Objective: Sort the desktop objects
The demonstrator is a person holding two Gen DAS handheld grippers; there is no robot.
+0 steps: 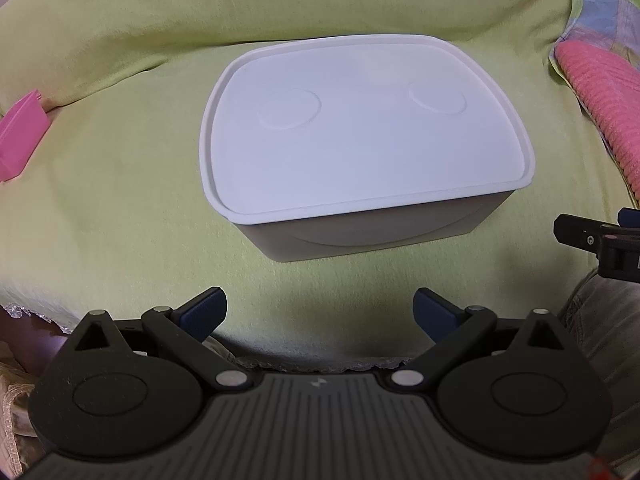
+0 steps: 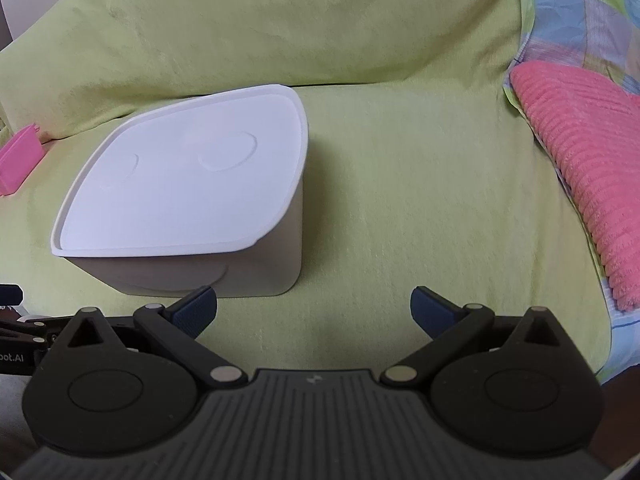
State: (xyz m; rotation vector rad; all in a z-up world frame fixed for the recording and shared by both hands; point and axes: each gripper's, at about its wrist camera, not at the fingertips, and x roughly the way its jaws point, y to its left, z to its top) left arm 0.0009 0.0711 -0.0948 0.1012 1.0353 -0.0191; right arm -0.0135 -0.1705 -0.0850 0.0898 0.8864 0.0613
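A white storage box [image 1: 344,200] with its flat lid [image 1: 340,136] on sits on the green cloth [image 1: 120,208], straight ahead in the left wrist view. The same white storage box [image 2: 192,248] lies to the left in the right wrist view, lid [image 2: 188,188] closed. My left gripper [image 1: 320,312] is open, short of the box's near wall, with nothing between its fingers. My right gripper [image 2: 314,308] is open too, empty, just off the box's near right corner. The right gripper's tip [image 1: 592,240] shows at the right edge of the left wrist view.
A pink object [image 1: 20,140] lies at the far left on the cloth, seen also as the pink object [image 2: 18,164]. A pink ribbed cushion [image 2: 580,184] and a patterned cover [image 2: 580,12] are at the right. Bare cloth [image 2: 420,200] stretches right of the box.
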